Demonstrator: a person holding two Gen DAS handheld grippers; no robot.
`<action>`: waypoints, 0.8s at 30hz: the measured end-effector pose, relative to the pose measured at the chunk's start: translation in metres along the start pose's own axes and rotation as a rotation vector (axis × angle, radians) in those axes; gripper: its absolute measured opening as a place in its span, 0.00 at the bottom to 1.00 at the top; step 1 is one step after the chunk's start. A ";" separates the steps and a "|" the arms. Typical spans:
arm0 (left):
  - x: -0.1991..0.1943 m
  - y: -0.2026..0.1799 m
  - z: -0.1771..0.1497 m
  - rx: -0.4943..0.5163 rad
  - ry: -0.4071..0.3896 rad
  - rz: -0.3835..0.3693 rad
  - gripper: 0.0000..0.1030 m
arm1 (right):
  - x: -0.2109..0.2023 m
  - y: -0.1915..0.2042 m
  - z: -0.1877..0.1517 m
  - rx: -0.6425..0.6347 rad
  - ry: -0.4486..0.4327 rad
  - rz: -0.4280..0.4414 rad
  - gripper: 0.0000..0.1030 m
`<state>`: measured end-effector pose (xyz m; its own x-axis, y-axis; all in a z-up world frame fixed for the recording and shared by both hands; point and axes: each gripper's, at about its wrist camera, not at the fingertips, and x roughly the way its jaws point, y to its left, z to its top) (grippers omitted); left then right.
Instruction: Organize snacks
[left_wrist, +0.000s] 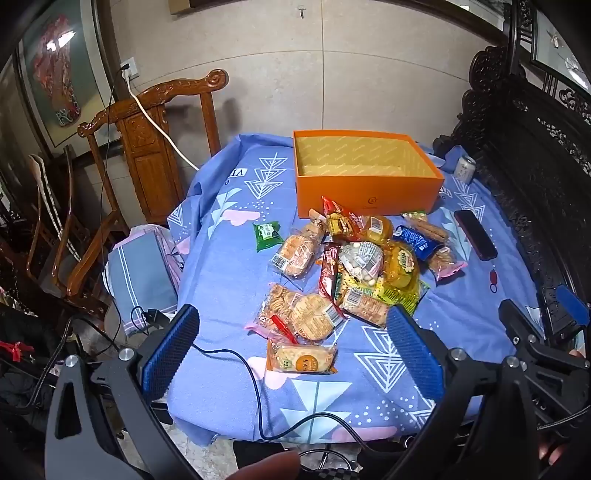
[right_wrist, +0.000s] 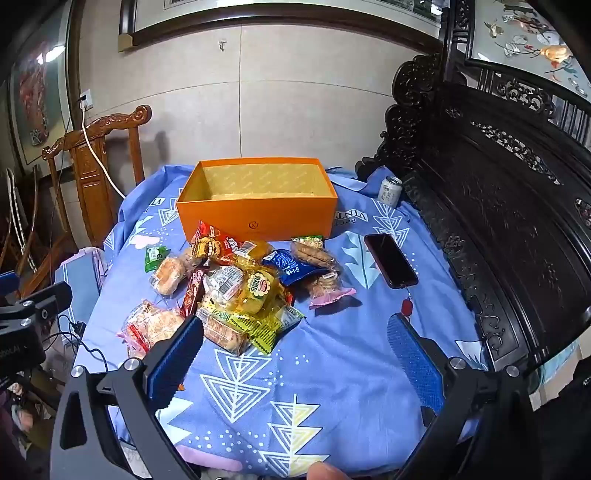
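From the left wrist, the left gripper (left_wrist: 291, 354) fills the foreground with its jaws spread as wide as they go and nothing between the pads; a single rice-cracker packet (left_wrist: 301, 358) lies on the cloth right in the gap, untouched. Just beyond its fingertips sits the snack pile (left_wrist: 354, 266), and behind that the orange box (left_wrist: 369, 192), which looks empty. No snack is packed yet, so the sorting is, I judge, only starting; the next move calls for dropping onto that nearest packet and closing

From the right wrist, the right gripper (right_wrist: 295, 354) also stands fully open and holds nothing, with only the blue tablecloth (right_wrist: 332, 369) between its fingers. The snack pile (right_wrist: 236, 288) lies ahead and toward its left finger, the orange box (right_wrist: 258, 218) farther on, bare inside. A phone (right_wrist: 391, 260) and a can (right_wrist: 389, 190) sit off toward the right finger
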<state>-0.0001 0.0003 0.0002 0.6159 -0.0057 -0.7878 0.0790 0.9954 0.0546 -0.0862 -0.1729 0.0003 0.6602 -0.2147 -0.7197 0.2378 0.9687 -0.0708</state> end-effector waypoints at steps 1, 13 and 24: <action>0.000 0.000 0.000 0.000 0.000 0.000 0.96 | 0.000 0.000 0.000 0.000 0.000 -0.001 0.97; 0.001 0.000 0.000 0.004 0.002 0.004 0.96 | 0.001 0.003 0.001 -0.006 0.000 -0.002 0.97; -0.002 0.006 -0.003 0.004 0.004 0.006 0.96 | 0.001 0.000 0.000 -0.003 0.008 0.005 0.97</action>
<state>-0.0030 0.0061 -0.0001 0.6130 0.0002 -0.7901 0.0790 0.9950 0.0616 -0.0858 -0.1728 -0.0006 0.6556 -0.2093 -0.7255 0.2330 0.9700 -0.0693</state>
